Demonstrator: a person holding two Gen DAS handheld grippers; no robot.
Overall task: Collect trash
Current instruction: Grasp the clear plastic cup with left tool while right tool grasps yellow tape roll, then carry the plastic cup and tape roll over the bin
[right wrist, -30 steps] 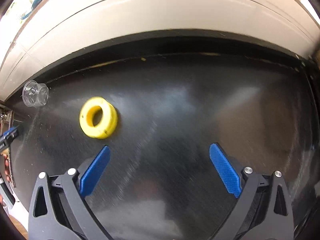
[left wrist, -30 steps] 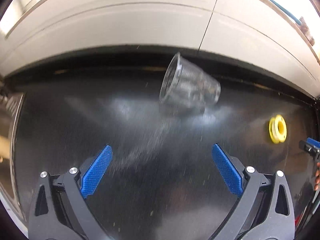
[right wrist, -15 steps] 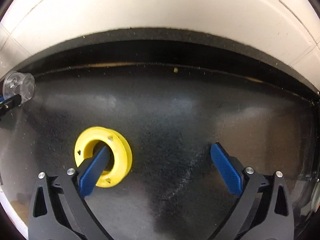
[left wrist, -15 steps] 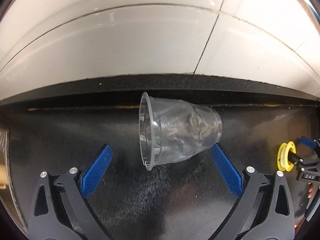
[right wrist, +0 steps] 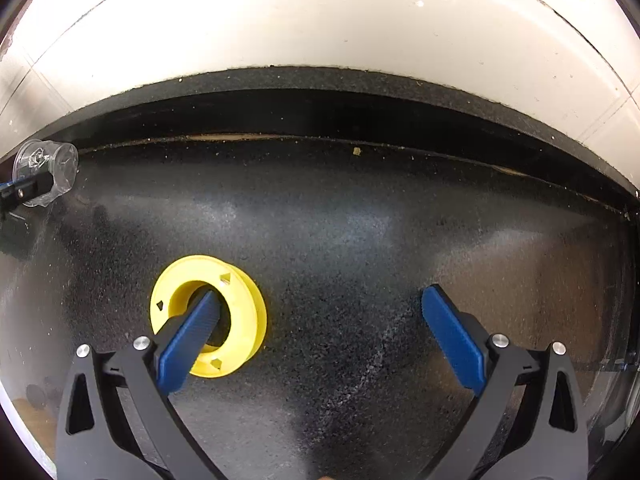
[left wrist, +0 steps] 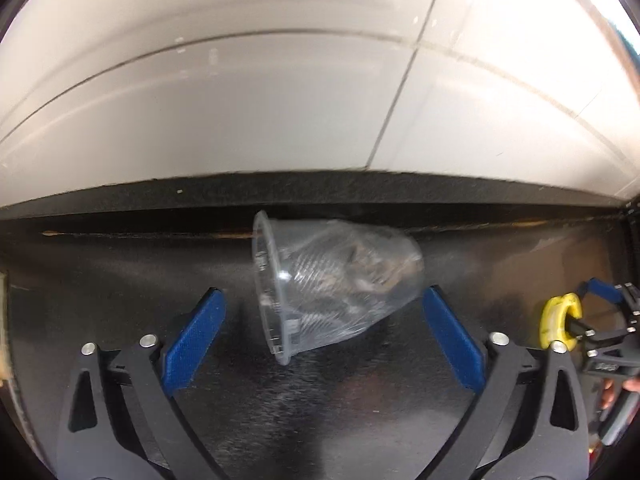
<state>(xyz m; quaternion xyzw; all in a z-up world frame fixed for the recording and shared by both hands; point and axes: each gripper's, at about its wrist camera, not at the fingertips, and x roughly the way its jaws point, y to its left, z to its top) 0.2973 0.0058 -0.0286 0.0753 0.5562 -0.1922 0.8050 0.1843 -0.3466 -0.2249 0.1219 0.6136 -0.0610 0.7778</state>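
A clear plastic cup (left wrist: 336,280) lies on its side on the black counter, rim to the left. My left gripper (left wrist: 324,320) is open with the cup between its blue pads, the right pad next to the cup's base. A yellow spool (right wrist: 208,316) lies on the counter. My right gripper (right wrist: 320,320) is open, with its left fingertip (right wrist: 200,320) poked into the spool's hole. In the left wrist view the spool (left wrist: 558,320) and the right gripper show at far right. In the right wrist view the cup (right wrist: 44,176) shows at far left.
The black counter (right wrist: 360,240) ends at a raised black back edge (left wrist: 320,188) under a white tiled wall (left wrist: 280,80). A small crumb (right wrist: 355,152) lies by the back edge.
Both grippers have moved forward and down. The cup now sits between the left pads. The right gripper's left finger has gone into the spool's hole.
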